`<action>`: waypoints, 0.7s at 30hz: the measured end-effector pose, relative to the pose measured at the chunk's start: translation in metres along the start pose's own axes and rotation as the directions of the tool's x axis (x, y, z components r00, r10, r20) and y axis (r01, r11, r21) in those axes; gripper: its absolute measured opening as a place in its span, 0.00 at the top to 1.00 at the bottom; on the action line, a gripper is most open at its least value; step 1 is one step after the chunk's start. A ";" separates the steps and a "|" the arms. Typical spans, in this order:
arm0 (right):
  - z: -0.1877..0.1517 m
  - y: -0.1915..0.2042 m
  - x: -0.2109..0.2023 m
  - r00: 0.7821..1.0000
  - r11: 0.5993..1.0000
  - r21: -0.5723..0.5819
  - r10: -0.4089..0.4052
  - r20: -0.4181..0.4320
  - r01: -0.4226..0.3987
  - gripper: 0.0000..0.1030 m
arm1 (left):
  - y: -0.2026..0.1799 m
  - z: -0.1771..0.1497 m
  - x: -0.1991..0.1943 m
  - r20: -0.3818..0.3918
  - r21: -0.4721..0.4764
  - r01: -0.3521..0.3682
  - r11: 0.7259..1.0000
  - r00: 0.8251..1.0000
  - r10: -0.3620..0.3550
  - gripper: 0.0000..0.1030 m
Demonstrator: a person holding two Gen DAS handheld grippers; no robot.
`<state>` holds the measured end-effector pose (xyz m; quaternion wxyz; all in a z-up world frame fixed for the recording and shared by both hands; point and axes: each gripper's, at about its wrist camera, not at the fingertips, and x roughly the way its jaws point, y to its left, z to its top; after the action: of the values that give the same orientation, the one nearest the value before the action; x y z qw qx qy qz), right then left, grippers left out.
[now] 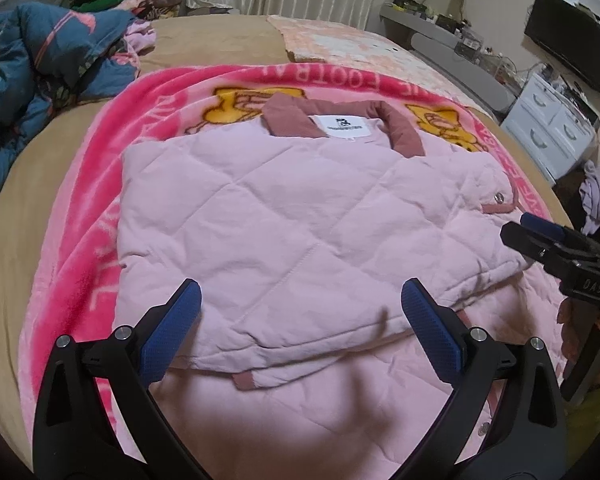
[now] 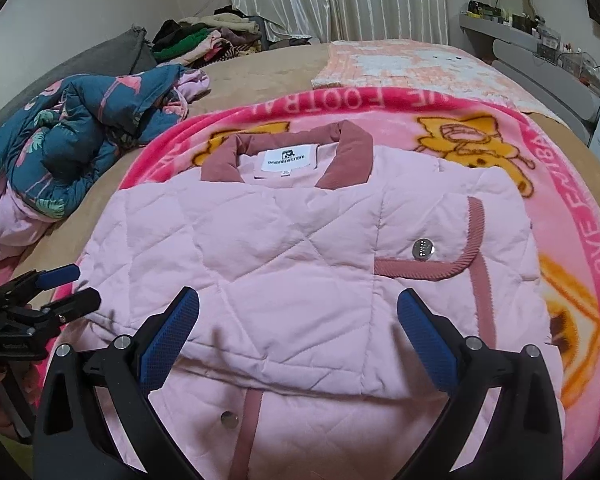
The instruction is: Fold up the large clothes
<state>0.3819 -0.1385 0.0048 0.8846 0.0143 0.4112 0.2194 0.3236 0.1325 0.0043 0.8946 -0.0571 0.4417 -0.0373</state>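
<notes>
The pink quilted jacket [image 1: 300,216] lies on the pink blanket [image 1: 80,208], sleeves folded in. Both the left gripper [image 1: 300,320] and right gripper [image 2: 296,320] hover spread apart, empty; pinch the hem corners evenly and lift toward the collar [image 2: 284,156]

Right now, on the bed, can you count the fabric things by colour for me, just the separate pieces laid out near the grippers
Pale pink: 1, the quilted jacket with the dusty rose collar.
Hot pink: 1, the cartoon fleece blanket under it.
Teal: 1, the floral quilt bunched at the left.
Peach and white: 1, the patterned blanket further back.
Total: 4. The mixed clothes pile behind is not counted.
</notes>
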 end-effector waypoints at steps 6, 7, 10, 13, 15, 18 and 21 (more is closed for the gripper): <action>-0.001 0.002 -0.018 1.000 1.000 -0.001 0.005 0.029 -0.005 0.04 | -0.012 0.000 -0.010 0.013 0.020 0.005 1.000 1.000 -0.005 0.09; -0.001 0.002 -0.022 0.999 1.000 -0.001 0.005 0.033 -0.005 0.04 | -0.015 0.000 -0.012 0.016 0.029 0.002 1.000 1.000 -0.003 0.09; -0.003 0.003 -0.029 0.999 1.000 0.001 0.009 0.040 -0.009 0.04 | -0.018 0.000 -0.019 0.032 0.036 0.006 0.999 0.999 -0.007 0.09; -0.005 0.003 -0.038 0.999 1.000 0.003 0.011 0.047 -0.011 0.04 | -0.021 0.000 -0.028 0.050 0.033 0.014 0.999 0.999 -0.016 0.09; -0.007 0.003 -0.045 0.999 1.000 0.003 0.014 0.050 -0.014 0.04 | -0.023 -0.003 -0.036 0.066 0.040 -0.009 0.999 0.998 0.007 0.09; -0.011 0.004 -0.058 0.998 1.000 0.000 0.022 0.057 -0.022 0.04 | -0.027 -0.010 -0.048 0.078 0.054 -0.020 0.998 0.997 0.016 0.09; -0.016 0.004 -0.075 0.997 1.000 -0.005 0.025 0.075 -0.025 0.04 | -0.029 -0.017 -0.066 0.110 0.042 -0.020 0.999 0.994 0.015 0.09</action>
<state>0.3264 -0.1678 0.0489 0.8968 0.0259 0.3768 0.2305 0.2698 0.1108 0.0501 0.9187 -0.0360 0.3916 -0.0358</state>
